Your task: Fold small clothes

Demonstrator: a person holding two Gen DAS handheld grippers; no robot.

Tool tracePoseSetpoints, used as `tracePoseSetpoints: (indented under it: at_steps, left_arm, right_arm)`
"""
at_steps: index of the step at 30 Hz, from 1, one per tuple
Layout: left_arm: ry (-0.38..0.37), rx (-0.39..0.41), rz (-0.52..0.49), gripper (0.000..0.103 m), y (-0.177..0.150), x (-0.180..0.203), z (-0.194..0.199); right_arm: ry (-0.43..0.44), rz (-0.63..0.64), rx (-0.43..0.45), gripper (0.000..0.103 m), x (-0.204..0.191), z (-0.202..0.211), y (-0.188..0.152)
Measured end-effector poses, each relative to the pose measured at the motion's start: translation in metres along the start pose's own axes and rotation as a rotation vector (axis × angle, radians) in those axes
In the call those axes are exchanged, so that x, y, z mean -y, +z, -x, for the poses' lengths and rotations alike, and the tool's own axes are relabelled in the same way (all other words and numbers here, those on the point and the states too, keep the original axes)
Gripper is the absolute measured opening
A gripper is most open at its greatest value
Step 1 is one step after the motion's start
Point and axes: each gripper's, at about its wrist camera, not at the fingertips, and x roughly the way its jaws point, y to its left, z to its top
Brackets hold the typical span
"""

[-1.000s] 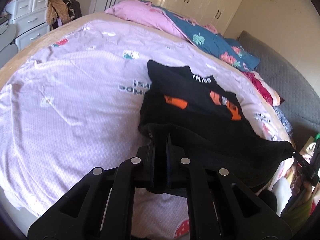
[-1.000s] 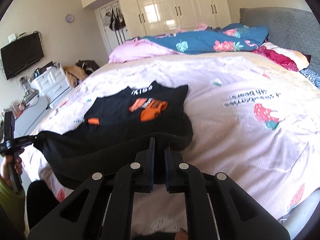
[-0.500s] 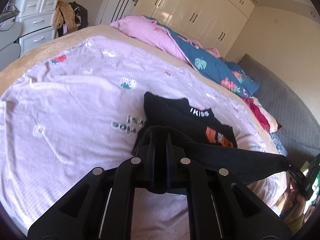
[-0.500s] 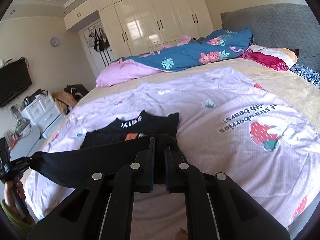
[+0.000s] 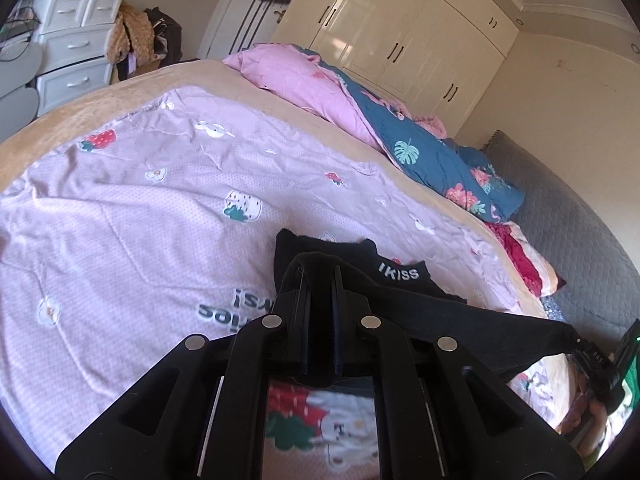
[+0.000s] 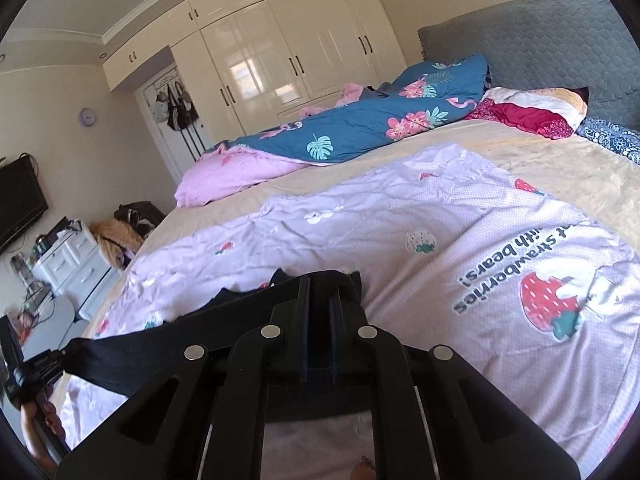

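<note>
While stretched taut between both tools, black garment (image 5: 460,316) lifted at its near edge, far part with white "IKISS" lettering lying on lilac strawberry-print sheet (image 5: 132,216). Left gripper (image 5: 318,276) clamped tight on one corner of the hem; right gripper (image 6: 318,284) likewise pinched shut on the other corner. Wide bare sheet left of the garment in left view, wide bare sheet right of it in right view. Pink-and-blue duvet (image 6: 332,136) bunched along far edge. Lettering seen only from left view; grey headboard (image 6: 540,44) clearest from right.
</note>
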Motion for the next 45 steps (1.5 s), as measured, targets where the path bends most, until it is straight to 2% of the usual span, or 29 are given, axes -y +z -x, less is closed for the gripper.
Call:
tracePoseSetpoints:
  at_steps: [8, 17, 28, 32, 36, 38, 40, 45]
  left_arm:
    - [0.029, -0.033, 0.007, 0.002, 0.009, -0.005, -0.045]
    - [0.068, -0.076, -0.011, 0.003, 0.003, -0.018, -0.088]
    - [0.104, -0.077, -0.026, 0.006, -0.001, -0.019, -0.091]
    - [0.112, -0.060, -0.047, 0.006, 0.000, -0.014, -0.085]
    - [0.119, -0.037, -0.078, 0.006, 0.002, -0.008, -0.076]
    - [0.117, -0.030, -0.089, 0.009, 0.002, -0.005, -0.071]
    - [0.115, -0.028, -0.105, 0.019, 0.001, -0.002, -0.069]
    - [0.075, -0.064, -0.153, 0.027, -0.009, 0.009, -0.066]
  right_arm:
    - [-0.032, -0.088, -0.020, 0.007, 0.008, -0.049, 0.003]
    - [-0.065, -0.062, -0.073, 0.007, 0.014, -0.093, -0.008]
    - [-0.097, -0.047, -0.098, 0.009, 0.015, -0.105, -0.021]
    - [-0.121, 0.014, -0.089, 0.021, 0.007, -0.101, -0.025]
    - [-0.116, 0.041, -0.070, 0.028, 0.002, -0.095, -0.024]
    - [-0.106, 0.058, -0.067, 0.028, -0.001, -0.093, -0.024]
    - [-0.087, 0.082, -0.068, 0.029, -0.006, -0.092, -0.024]
    - [-0.038, 0.161, -0.084, 0.042, -0.024, -0.090, -0.028]
